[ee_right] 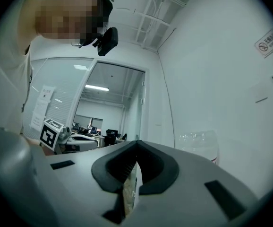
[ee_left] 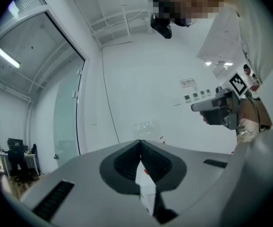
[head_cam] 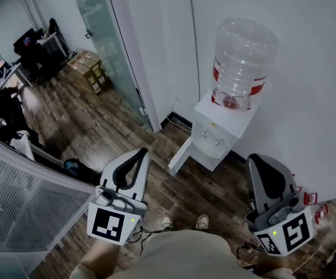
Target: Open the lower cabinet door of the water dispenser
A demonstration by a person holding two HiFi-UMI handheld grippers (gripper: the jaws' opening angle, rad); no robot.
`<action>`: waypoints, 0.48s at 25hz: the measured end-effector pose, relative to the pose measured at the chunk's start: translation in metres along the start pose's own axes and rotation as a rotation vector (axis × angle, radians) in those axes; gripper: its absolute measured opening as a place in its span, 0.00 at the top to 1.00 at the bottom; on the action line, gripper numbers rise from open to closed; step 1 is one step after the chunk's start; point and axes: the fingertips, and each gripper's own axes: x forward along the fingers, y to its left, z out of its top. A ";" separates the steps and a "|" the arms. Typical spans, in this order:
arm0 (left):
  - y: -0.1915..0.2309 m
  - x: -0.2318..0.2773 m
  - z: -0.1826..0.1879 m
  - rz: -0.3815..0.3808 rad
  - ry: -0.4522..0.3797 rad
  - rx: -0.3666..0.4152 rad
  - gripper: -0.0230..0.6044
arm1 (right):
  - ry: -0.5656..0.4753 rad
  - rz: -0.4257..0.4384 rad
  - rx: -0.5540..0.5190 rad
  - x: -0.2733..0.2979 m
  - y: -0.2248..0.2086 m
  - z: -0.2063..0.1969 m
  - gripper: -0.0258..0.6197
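Against the white wall [head_cam: 307, 68], the dispenser [head_cam: 220, 133] stood with its bottle [head_cam: 240, 63] on top, well ahead of the person's feet. Its lower door [head_cam: 181, 154] appeared to stand swung out toward the left of the head view. The opening step therefore looked done, though the cabinet's inside was hidden from this angle.

The left gripper [head_cam: 140, 153] and the right gripper [head_cam: 254, 158] hung either side of the dispenser, well apart from it and touching nothing. Each had its jaws pressed together with nothing between them. Both gripper views showed the pads meeting at the tips, with the bottle only far off beyond.

Judging by that, little remained. The next move would call for checking that the door stood wide enough. If it did not, a gripper would need to come low to the door's free edge and draw it further out.
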 end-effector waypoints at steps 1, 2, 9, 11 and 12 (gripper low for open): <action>0.001 0.000 0.000 0.002 -0.001 -0.002 0.95 | 0.000 0.001 -0.004 0.002 0.000 0.000 0.95; 0.001 0.001 0.000 0.003 -0.001 -0.002 0.95 | 0.002 0.003 -0.007 0.003 0.001 -0.001 0.95; -0.002 0.011 -0.010 -0.006 0.016 -0.023 0.95 | 0.053 0.028 -0.009 0.011 -0.002 -0.016 0.95; -0.002 0.013 -0.010 -0.007 0.015 -0.021 0.95 | 0.059 0.026 -0.005 0.013 -0.005 -0.019 0.95; -0.001 0.015 -0.010 -0.008 0.014 -0.019 0.95 | 0.062 0.024 -0.005 0.014 -0.007 -0.021 0.95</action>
